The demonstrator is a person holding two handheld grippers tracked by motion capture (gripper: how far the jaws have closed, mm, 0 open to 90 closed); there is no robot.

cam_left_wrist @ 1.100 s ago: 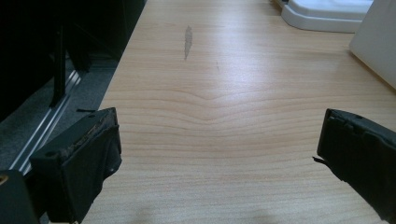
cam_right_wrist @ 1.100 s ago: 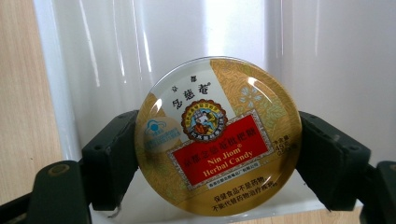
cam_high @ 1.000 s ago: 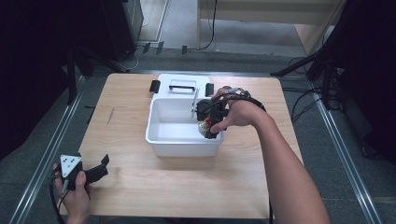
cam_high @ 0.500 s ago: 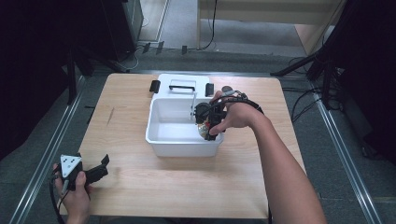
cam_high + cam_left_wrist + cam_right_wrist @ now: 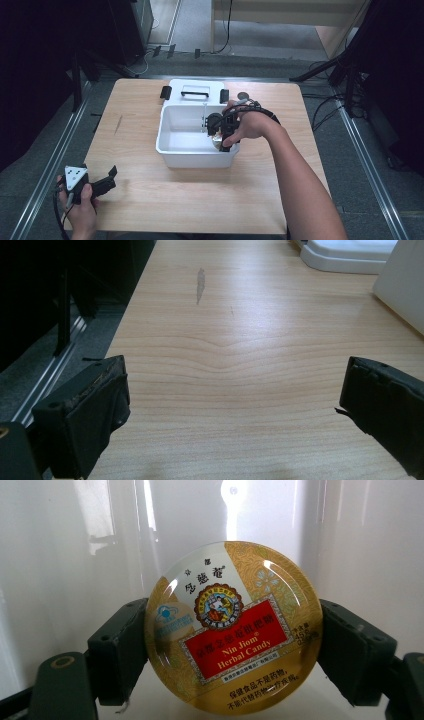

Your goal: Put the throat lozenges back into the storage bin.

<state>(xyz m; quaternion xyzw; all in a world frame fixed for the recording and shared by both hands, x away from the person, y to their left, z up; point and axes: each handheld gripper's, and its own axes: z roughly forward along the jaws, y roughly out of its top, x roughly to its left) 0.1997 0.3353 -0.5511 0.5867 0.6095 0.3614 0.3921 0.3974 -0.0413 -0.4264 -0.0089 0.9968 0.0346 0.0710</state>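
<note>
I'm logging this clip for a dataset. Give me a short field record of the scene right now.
held item: round candy tin, gold and red label
right gripper: shut on the tin, inside the white bin
left gripper: open, nothing between the jaws, over the table at its near left corner
behind bin: white lid with black handle

Open tool [image 5: 235, 405] over wooden table [image 5: 250, 330], white box [image 5: 400, 285]
</note>
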